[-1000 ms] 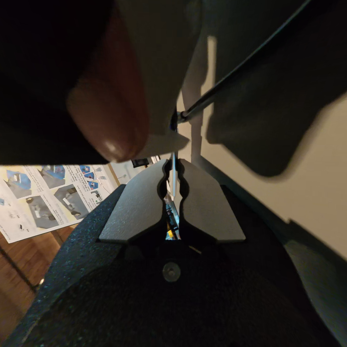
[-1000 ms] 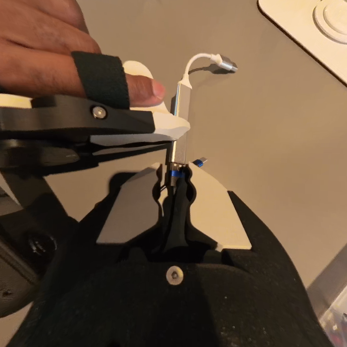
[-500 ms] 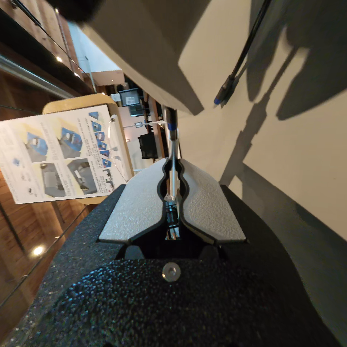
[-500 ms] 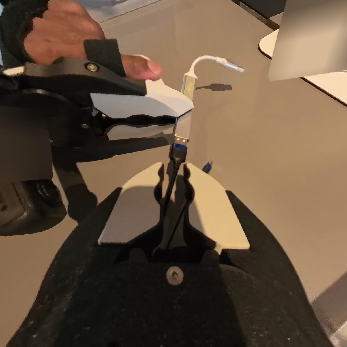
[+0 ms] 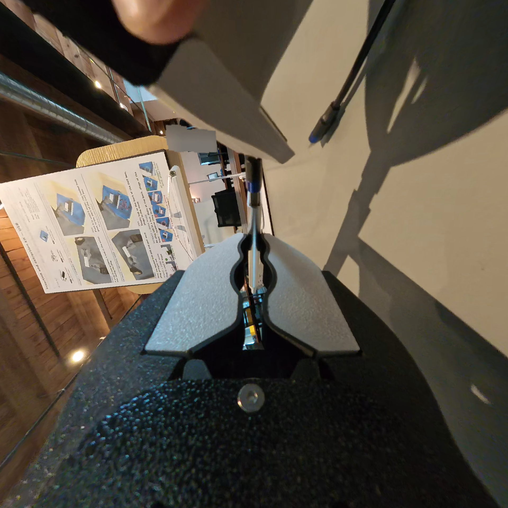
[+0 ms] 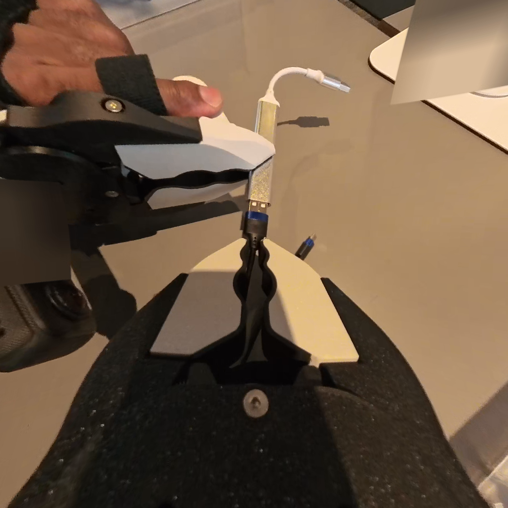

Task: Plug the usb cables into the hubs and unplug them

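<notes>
In the right wrist view a silver USB hub (image 6: 264, 154) with a short white pigtail and silver connector (image 6: 331, 82) is held above the table. My left gripper (image 6: 261, 176) comes in from the left and is shut on the hub's side. A black USB plug with a blue ring (image 6: 254, 224) sits in the hub's near end, with part of its metal shell showing. My right gripper (image 6: 254, 243) is shut on the black cable just behind the plug. The cable's other end (image 6: 306, 247) lies on the table. In the left wrist view my left gripper (image 5: 254, 239) grips the hub (image 5: 254, 258) edge-on, with the plug (image 5: 253, 189) beyond it.
A grey table (image 6: 384, 275) lies below. A white board (image 6: 453, 123) lies at the far right. A printed instruction sheet (image 5: 96, 228) stands on a wooden holder beyond the table. A person's hand (image 6: 68, 55) holds the left gripper. Across from one pair of fingers to the other is roughly 6 cm.
The plug has slid partway out of the hub, so its metal shell now shows. My right gripper has drawn back from the plug body onto the cable. Both grippers rose from the table.
</notes>
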Demonstrator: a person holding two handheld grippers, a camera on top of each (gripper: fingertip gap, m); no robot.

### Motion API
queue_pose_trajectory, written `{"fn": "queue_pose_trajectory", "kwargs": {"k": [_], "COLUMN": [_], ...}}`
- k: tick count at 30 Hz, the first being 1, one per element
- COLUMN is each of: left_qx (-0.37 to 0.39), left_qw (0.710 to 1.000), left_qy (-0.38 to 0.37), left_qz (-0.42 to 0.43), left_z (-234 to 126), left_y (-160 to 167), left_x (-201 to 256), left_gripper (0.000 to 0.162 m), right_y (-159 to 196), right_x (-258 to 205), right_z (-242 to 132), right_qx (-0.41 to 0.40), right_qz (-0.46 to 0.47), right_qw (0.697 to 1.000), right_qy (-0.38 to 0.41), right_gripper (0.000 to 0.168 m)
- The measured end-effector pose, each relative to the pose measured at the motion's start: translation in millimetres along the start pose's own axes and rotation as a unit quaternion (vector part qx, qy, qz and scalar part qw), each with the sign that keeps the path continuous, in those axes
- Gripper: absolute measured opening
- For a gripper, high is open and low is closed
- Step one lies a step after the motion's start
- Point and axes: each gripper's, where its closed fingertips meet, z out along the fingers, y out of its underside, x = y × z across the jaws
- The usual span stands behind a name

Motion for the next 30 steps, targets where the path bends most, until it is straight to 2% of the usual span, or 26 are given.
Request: {"fn": "queue_pose_trajectory", "kwargs": {"k": [16, 30], "left_qx": [-0.018, -0.026], "left_qw": [1.0, 0.999], "left_qy": [0.006, 0.016], "left_qz": [0.019, -0.025], "left_z": [-1.5, -2.4], "left_y": [-2.0, -0.8], "left_x": [6.5, 7.5], "left_gripper": [0.006, 0.006], "right_y": [5.1, 2.1], "right_x": [3.5, 4.2], "right_z": [3.0, 6.0], "right_qx": [-0.009, 0.011], "right_qz": [-0.004, -0.001], "right_qw": [1.0, 1.0], "right_qy": [0.003, 0.003], "right_gripper": [0.005, 0.005]}}
